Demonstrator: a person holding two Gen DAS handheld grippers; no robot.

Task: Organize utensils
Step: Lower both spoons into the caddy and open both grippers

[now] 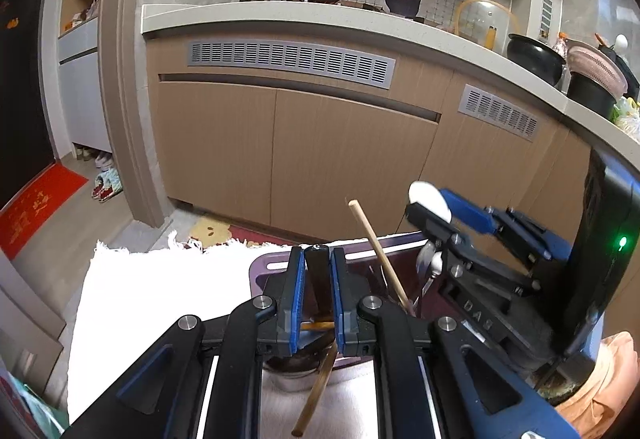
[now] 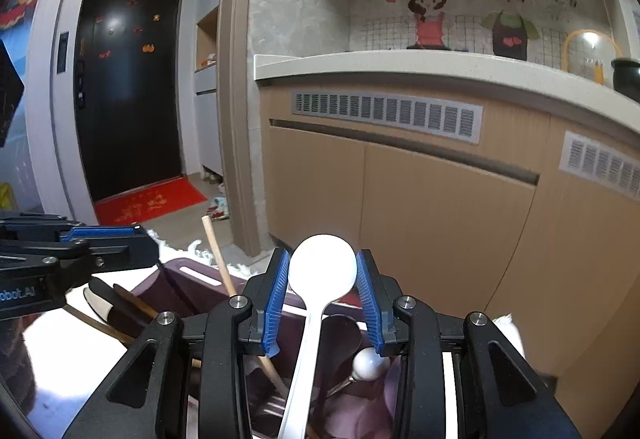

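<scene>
Left gripper (image 1: pixel 318 291) fingers are pinching a dark utensil handle (image 1: pixel 318 279); right gripper (image 2: pixel 322 299) fingers are clamping the white spoon (image 2: pixel 322 271) bowl-up, probably so both are dropping handle-first into the purple holder (image 2: pixel 188 275).

Tan base cabinets (image 1: pixel 332 143) with grey vent grilles (image 1: pixel 290 61) stand at twelve o'clock; black entry door (image 2: pixel 130 79) and red doormat (image 2: pixel 150 205) at ten o'clock.

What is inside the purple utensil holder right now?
The purple holder shows a wooden chopstick, dark utensils and a white knob; the grippers cover its bottom.
</scene>
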